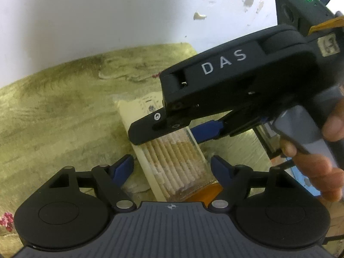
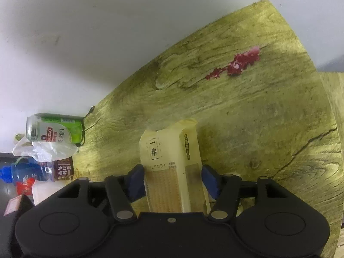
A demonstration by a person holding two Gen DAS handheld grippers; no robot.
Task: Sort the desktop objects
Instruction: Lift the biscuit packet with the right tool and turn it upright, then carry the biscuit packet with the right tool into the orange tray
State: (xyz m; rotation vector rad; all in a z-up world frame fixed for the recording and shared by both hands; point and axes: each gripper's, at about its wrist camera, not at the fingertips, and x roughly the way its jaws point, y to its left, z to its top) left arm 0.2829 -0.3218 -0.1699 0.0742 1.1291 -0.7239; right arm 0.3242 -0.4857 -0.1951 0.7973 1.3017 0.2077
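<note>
Cracker pack (image 2: pixel 172 163) on table (image 2: pixel 258 111)

Left wrist camera looking steeply down along its own fingers, close above the cracker packet (image 1: pixel 176 161) on the wood-grain table (image 1: pixel 53 107), right wrist camera likewise close and downward, both views sharing that packet (image 2: pixel 172 161) and tabletop (image 2: pixel 258 107).

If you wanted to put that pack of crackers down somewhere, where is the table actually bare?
Bare table stretches beyond the cracker pack, up to the white wall and right past the red flower print. The left edge is crowded: a green can, a crumpled plastic bag and a blue bottle huddle together there.
</note>
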